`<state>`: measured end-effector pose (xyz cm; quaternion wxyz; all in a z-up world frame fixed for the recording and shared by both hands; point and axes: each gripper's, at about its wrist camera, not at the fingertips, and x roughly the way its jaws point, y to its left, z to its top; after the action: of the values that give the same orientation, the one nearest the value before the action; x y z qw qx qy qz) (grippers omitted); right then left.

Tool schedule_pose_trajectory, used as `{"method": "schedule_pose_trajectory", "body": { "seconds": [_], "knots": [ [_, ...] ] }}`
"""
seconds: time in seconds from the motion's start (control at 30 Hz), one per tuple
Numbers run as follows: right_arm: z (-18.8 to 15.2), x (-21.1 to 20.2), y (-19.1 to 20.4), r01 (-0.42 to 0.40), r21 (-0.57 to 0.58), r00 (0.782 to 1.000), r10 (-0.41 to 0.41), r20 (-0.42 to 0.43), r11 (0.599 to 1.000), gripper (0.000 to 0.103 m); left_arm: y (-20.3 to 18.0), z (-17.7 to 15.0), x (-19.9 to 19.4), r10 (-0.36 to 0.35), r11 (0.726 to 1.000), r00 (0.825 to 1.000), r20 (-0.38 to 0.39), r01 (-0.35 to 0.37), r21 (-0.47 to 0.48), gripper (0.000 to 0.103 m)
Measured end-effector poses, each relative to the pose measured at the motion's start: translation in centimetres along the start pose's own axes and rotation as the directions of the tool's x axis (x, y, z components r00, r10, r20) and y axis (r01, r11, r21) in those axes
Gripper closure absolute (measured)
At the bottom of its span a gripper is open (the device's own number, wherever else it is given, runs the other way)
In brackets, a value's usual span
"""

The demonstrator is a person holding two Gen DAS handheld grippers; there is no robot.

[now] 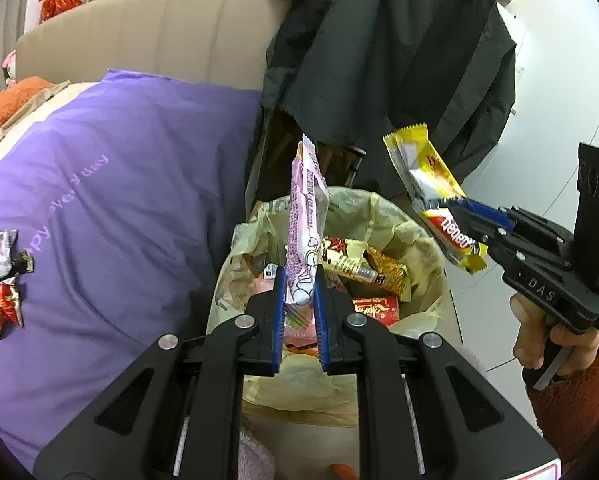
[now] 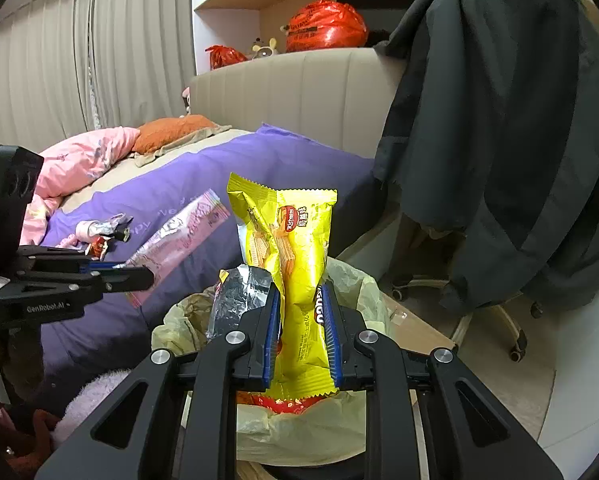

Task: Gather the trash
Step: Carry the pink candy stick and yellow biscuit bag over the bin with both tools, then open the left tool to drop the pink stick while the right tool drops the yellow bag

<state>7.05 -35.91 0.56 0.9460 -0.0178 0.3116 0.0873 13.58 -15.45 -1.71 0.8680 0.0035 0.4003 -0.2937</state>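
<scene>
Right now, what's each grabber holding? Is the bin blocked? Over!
Left gripper shut on pink wrapper, over the bin. Right gripper shut on yellow wrapper, at the bin's rim. Nothing blocking. More wrappers on the bed.

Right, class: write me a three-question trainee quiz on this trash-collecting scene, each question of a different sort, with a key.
1. True or false: the left gripper is shut on the long pink printed snack wrapper.
2. Multiple choice: what does the right gripper hold? A) a red foil bag B) the crinkled yellow wafer wrapper C) nothing
3. Fill in: both wrappers hang over the bin lined with a pale yellow plastic bag, while more crumpled foil wrappers lie on the ______ bed cover.

Key: 1 true; 2 B; 3 purple.
</scene>
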Motion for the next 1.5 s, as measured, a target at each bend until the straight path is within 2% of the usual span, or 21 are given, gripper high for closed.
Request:
{"method": "schedule_pose_trajectory", "body": {
  "seconds": [0.33, 0.5, 0.7, 0.93, 1.13, 1.2, 1.27, 1.37, 1.5],
  "knots": [
    [-0.3, 3.4, -0.3, -0.025, 0.008, 0.998, 0.025, -0.063, 1.0, 0.083, 1.2, -0.3, 3.2, -0.033, 0.999, 0.997, -0.076, 0.032, -0.015, 0.091],
    [-1.0, 5.5, -0.4, -0.024, 0.018, 0.992, 0.026, -0.122, 1.0, 0.083, 2.1, -1.3, 7.2, -0.114, 0.992, 0.976, -0.183, 0.103, -0.066, 0.091],
    [-2.4, 6.5, -1.3, 0.023, 0.01, 0.986, -0.021, -0.168, 1.0, 0.083, 1.4, -2.3, 9.2, -0.115, 0.993, 0.965, -0.235, 0.106, -0.052, 0.091],
    [-2.4, 5.9, -1.6, 0.021, 0.021, 0.989, -0.017, -0.147, 1.0, 0.083, -0.1, -1.7, 9.0, -0.142, 0.99, 0.965, -0.222, 0.142, -0.017, 0.091],
    [-2.3, 5.0, -1.4, 0.022, 0.006, 0.992, -0.021, -0.125, 1.0, 0.083, -0.2, -1.0, 8.2, -0.178, 0.984, 0.968, -0.174, 0.178, -0.017, 0.089],
    [-2.2, 4.9, -1.3, 0.016, 0.01, 0.992, -0.014, -0.124, 1.0, 0.081, 0.2, -0.7, 7.8, -0.196, 0.981, 0.969, -0.154, 0.193, -0.032, 0.083],
    [-2.2, 5.0, -1.3, 0.013, 0.02, 0.991, -0.01, -0.131, 1.0, 0.079, 0.5, -0.5, 7.5, -0.194, 0.981, 0.97, -0.144, 0.191, -0.039, 0.073],
    [-2.3, 5.0, -1.3, 0.002, 0.031, 0.99, 0.002, -0.141, 1.0, 0.066, 0.9, -0.4, 6.4, -0.182, 0.983, 0.976, -0.116, 0.179, -0.04, 0.062],
    [-2.3, 4.8, -0.7, 0.012, 0.016, 0.989, -0.01, -0.148, 1.0, 0.057, 1.4, -0.4, 4.8, -0.148, 0.988, 0.986, -0.081, 0.145, -0.049, 0.057]
  ]
}}
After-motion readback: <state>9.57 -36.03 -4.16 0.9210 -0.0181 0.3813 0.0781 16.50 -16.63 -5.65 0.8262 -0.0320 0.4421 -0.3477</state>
